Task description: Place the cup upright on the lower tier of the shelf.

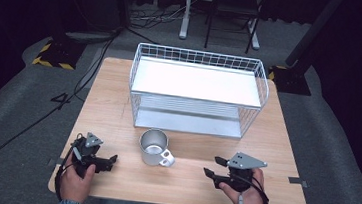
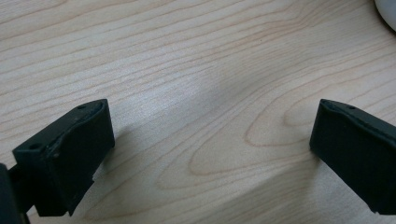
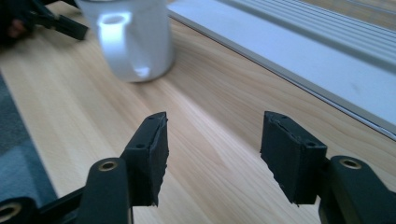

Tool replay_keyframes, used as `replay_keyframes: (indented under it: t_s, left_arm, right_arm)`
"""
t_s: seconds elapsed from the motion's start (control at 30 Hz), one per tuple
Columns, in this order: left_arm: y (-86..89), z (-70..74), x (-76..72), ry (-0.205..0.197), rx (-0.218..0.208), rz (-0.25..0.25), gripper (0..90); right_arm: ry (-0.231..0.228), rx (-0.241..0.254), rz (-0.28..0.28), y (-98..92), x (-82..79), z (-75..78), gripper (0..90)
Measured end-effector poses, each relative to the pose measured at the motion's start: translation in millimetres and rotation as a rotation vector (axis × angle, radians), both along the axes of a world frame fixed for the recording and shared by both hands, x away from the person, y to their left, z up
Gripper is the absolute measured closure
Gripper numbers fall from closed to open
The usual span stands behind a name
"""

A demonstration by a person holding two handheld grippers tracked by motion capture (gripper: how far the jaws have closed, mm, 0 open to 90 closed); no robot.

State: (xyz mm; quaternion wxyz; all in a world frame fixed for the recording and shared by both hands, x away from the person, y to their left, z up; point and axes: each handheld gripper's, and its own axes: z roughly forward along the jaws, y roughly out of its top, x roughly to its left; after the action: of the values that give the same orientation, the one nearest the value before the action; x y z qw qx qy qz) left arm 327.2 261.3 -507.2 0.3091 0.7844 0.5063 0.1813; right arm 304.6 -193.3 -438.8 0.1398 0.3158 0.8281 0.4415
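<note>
two black grippers sit over the near edge of the wooden table point(image 1: 119, 101), one in each of the person's hands, with the metal mug point(image 1: 155, 147) standing upright between them and well apart from both. the left gripper point(image 1: 108, 161) rests low by the table's near left corner, jaws spread wide with only bare wood grain between them. the right gripper point(image 1: 211, 168) is held on the near right side, pointing toward the mug – its jaws stand about half apart and grasp nothing, the tabletop showing between them. in the right gripper view the mug point(image 3: 133, 37) has its handle facing the camera. behind the mug stands the white wire rack point(image 1: 197, 91) – two shelves, both bare – its front edge just beyond the mug
</note>
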Motion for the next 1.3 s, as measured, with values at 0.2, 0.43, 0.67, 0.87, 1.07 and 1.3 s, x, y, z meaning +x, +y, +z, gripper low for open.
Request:
replay_keyframes:
  t_s: [0.2, 0.43, 0.67, 0.87, 1.07, 1.3]
  left_arm:
    - [0.0, 0.0, 0.0, 0.000, 0.000, 0.000, 0.2]
    - [0.0, 0.0, 0.3, 0.000, 0.000, 0.000, 0.2]
    - [0.0, 0.0, 0.3, 0.000, 0.000, 0.001, 0.2]
    - [0.0, 0.0, 0.3, 0.000, 0.000, 0.001, 0.2]
    - [-0.1, 0.0, 0.5, 0.000, 0.000, 0.002, 0.2]
    - [-0.1, 0.1, 0.5, 0.000, 0.000, 0.003, 0.1]
  right_arm:
    - [-0.005, 0.007, 0.066, 27.2, -2.9, 3.7, 41.2]
    - [0.003, 0.017, 0.128, 55.8, -2.8, 0.9, 40.0]
    - [0.018, 0.022, 0.154, 72.6, 2.2, -4.6, 38.9]
    - [0.028, 0.031, 0.168, 83.7, 6.0, -8.1, 39.7]
    - [0.034, 0.032, 0.189, 99.1, 8.8, -11.4, 43.1]
    - [0.017, 0.038, 0.173, 104.1, 17.5, -10.5, 51.7]
